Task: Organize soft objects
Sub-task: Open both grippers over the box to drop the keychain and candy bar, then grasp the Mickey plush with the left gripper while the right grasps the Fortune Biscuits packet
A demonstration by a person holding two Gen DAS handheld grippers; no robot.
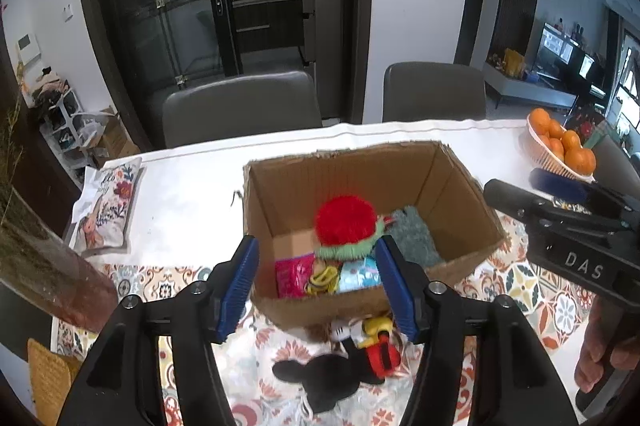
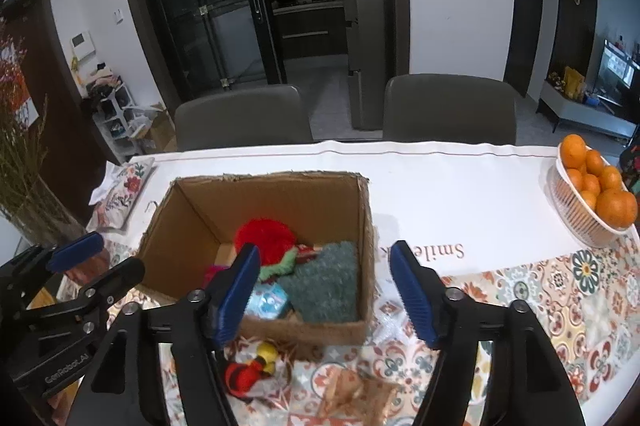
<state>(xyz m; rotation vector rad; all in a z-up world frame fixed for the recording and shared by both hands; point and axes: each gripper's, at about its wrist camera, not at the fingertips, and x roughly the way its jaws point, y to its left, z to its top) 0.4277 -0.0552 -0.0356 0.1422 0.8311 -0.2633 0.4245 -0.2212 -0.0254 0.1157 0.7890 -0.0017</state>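
Both jaws stand apart and empty: left hand-held gripper (image 1: 316, 286), right hand-held gripper (image 2: 326, 290). The Mickey plush (image 1: 344, 362) lies on the counter (image 2: 460, 193), touching the cardboard box (image 1: 360, 169) front wall. Recommended: lower the left unit, clamp the plush's body, lift above the rim before release.

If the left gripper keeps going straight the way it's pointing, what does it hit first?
Most likely the near wall of the cardboard box, which fills the gap of the open left gripper. The black mouse plush lies lower, probably under its line; depth is uncertain.
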